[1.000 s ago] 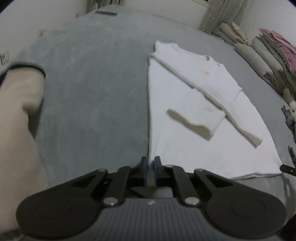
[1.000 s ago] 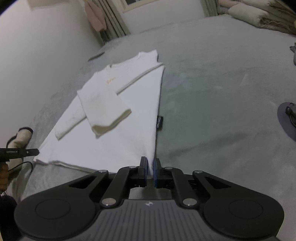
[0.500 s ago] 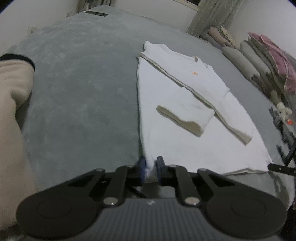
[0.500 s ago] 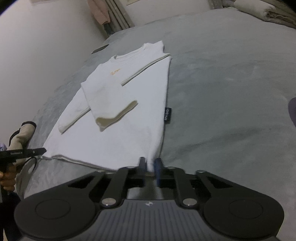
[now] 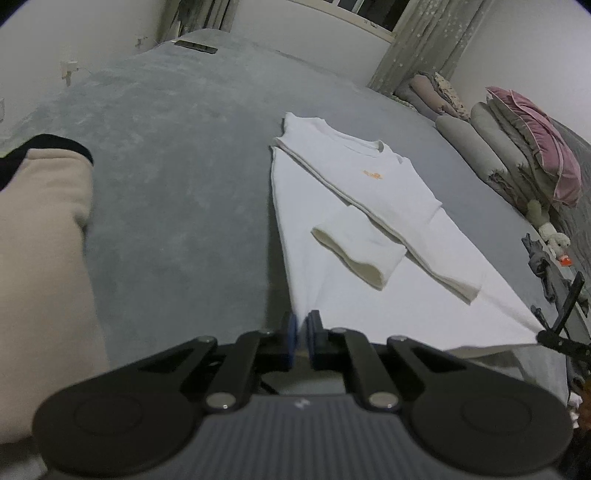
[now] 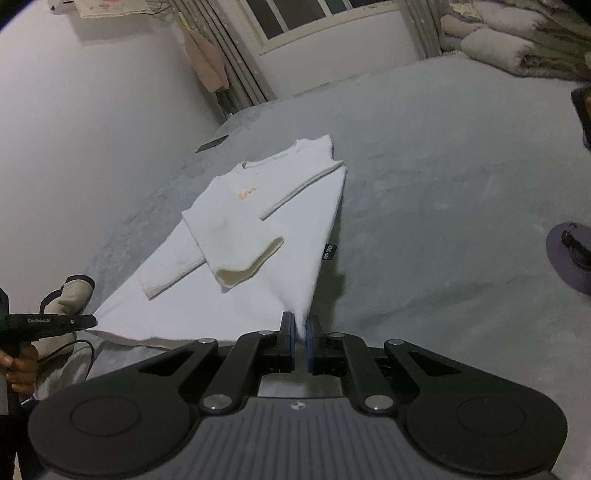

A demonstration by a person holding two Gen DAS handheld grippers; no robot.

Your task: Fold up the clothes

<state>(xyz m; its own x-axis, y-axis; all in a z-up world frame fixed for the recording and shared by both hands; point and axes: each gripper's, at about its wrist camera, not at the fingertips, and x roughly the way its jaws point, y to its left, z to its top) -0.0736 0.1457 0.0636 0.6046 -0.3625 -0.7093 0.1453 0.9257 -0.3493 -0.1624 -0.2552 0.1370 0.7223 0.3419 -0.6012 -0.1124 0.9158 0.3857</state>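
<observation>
Gripping white shirt (image 5: pixel 369 236) hem: left gripper (image 5: pixel 301 325), right gripper (image 6: pixel 300 326).

A bedroom in a home. Shown by a wide bed with a grey plush cover (image 5: pixel 177 177), rolled quilts and pillows (image 5: pixel 509 147) stacked along the wall, a curtained window (image 6: pixel 306 18), and a pink garment (image 6: pixel 207 62) hanging beside the curtain (image 6: pixel 236 74).

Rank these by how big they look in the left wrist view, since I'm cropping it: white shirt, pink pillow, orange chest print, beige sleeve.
1. white shirt
2. beige sleeve, though it sits much nearer the camera, so its place is unsure
3. pink pillow
4. orange chest print
</observation>
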